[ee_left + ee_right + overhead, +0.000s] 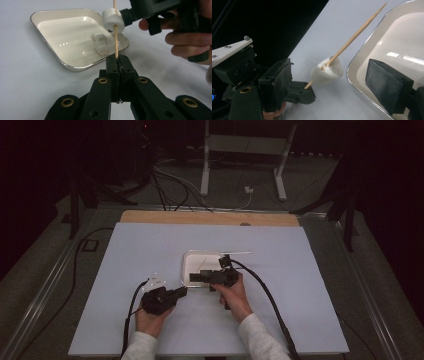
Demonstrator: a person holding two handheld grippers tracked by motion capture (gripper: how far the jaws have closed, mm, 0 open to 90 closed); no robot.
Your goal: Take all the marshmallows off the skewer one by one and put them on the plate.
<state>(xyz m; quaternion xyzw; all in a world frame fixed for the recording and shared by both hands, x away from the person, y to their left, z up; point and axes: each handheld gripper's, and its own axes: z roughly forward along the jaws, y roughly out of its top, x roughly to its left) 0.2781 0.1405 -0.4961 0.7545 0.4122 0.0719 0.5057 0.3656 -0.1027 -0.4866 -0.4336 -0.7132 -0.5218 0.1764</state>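
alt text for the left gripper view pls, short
The left gripper, jaws shut, holds a wooden skewer upright with a white marshmallow threaded on it. The right gripper, held in a hand, touches that marshmallow from the right. Behind, a white square dish holds more marshmallow pieces.

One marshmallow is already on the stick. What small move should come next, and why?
Probably the right hand-held gripper should reach into the tray for another marshmallow. The left hand-held gripper is shut on the stick, which already carries one marshmallow, and the right jaws stand open with nothing between them. Much of the stick above that marshmallow is bare.
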